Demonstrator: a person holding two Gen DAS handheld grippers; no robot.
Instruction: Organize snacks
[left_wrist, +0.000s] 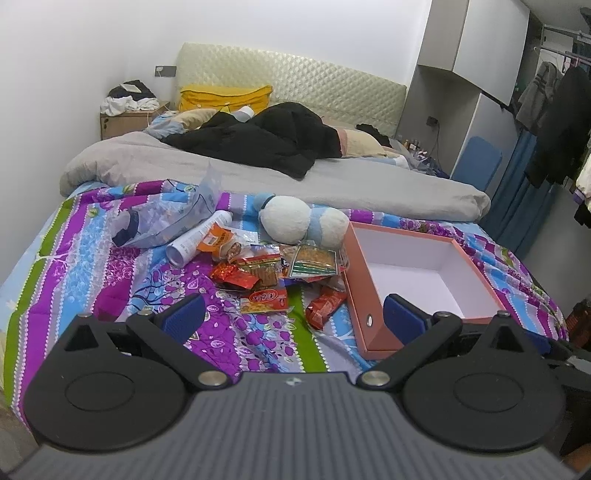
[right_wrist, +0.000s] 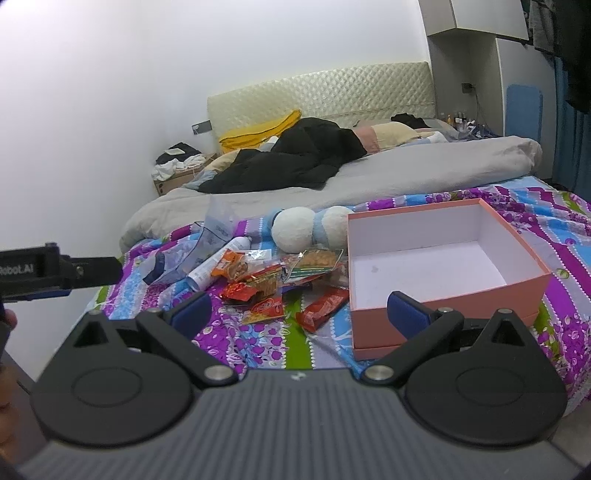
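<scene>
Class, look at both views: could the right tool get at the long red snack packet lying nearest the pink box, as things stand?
Probably yes. The right tool is open, and the long red snack packet lies flat on the striped floral bedspread just ahead, uncovered, beside the empty pink cardboard box.

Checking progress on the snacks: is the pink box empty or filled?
Empty. The pink cardboard box shows only its bare white floor; the snack packets lie beside it on the bedspread.

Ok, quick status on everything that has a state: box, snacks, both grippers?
Pink box: open, empty, no lid on.
Snack packets: piled loose on the bedspread, none boxed.
Red packet: lying apart, nearest the box.
Left gripper: open, empty.
Right gripper: open, empty.
</scene>
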